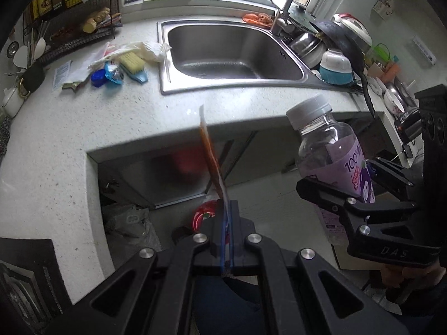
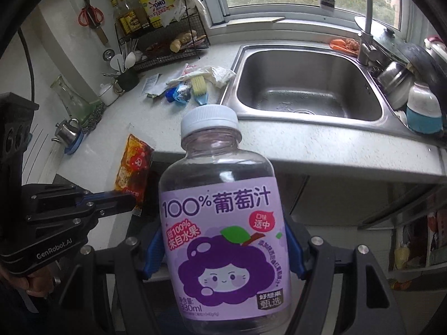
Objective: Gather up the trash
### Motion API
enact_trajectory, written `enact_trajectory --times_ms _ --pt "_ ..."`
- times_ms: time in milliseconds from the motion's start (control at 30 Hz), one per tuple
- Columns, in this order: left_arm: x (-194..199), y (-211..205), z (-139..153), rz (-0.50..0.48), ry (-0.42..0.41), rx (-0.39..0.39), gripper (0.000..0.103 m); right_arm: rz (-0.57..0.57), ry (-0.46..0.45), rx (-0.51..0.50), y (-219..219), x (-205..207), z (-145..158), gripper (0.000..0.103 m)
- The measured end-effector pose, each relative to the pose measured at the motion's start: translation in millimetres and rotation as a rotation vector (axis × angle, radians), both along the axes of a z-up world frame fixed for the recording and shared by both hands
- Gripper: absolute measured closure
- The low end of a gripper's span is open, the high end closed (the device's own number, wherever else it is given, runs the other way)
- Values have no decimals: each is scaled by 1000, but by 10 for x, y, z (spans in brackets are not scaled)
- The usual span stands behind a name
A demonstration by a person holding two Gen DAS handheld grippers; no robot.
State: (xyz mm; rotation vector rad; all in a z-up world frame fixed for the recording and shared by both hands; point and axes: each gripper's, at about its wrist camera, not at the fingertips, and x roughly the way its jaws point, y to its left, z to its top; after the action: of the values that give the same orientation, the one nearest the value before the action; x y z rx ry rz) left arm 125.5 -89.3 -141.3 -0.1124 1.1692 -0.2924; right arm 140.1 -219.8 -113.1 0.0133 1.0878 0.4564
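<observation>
Gripper work first: our left gripper is pinched tight on the lower edge of an orange sauce packet, which stands up thin and edge-on in the left wrist view, held in the air out in front of the surface's near edge. Our right gripper is clamped around the labelled body of a clear juice bottle, its blue pads pressing both sides of the purple label. We see the bottle upright, tilted slightly, white cap on, and looking close to empty. It too is held off the surface, to the right of the packet; from the right wrist view the packet shows its printed orange-red face, just left of the bottle.

More trash lies on the far part of the surface, left of the steel sink: a crumpled white bag, a yellow-bristled scrub brush, a blue bottle cap, a small blue wrapper and a torn scrap of packaging, all clustered near one another. Dishes and pans are stacked on the right of the sink, and a black wire rack holding bottles stands in the far left corner by the window.
</observation>
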Motion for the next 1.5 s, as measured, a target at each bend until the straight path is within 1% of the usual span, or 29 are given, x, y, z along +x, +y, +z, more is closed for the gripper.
enact_trajectory --times_ms 167,300,400,500,633,800,933,1000,1100,1133,1167,1200,1300,1367,1433,1500 --pt "-101 -192 -340 -17 69 10 102 -19 47 -18 -123 -204 -327 35" --pt "-86 -296 -674 -32 144 13 102 -40 82 -25 -176 -237 -605 35" --pt "-50 -381 -937 -50 181 26 102 -62 102 -27 -210 -218 -812 35" --pt "-3 -447 -1266 -69 207 32 102 -73 117 -23 -241 -179 -1077 35" --pt "97 -527 -1794 -76 262 35 102 -93 146 -51 -264 -112 -1478 35" --pt "180 -596 -2335 -100 301 35 102 -125 179 -59 -281 2 -1945 35" --pt "215 -653 -2656 -102 320 59 102 -147 205 -68 -267 76 -2303 35" --pt "244 -660 -2758 -107 332 44 102 -163 221 -67 -231 111 -2419 35" --pt "240 -655 -2791 -115 328 29 101 -175 234 -77 -209 116 -2529 35" --pt "249 -659 -2794 -119 321 38 98 -177 229 -91 -224 85 -2549 35" --pt "261 -682 -2796 -129 311 44 87 -180 229 -93 -243 75 -2541 35" --pt "263 -689 -2775 -129 301 49 68 -186 235 -88 -257 58 -2539 35" --pt "289 -679 -2759 -140 273 29 43 -214 270 -66 -265 122 -2582 35" --pt "313 -691 -2751 -140 257 42 33 -222 277 -69 -267 126 -2602 35" --pt "323 -679 -2742 -138 249 73 33 -225 276 -73 -249 129 -2594 35" --pt "322 -681 -2720 -159 249 99 33 -225 275 -73 -210 152 -2590 35"
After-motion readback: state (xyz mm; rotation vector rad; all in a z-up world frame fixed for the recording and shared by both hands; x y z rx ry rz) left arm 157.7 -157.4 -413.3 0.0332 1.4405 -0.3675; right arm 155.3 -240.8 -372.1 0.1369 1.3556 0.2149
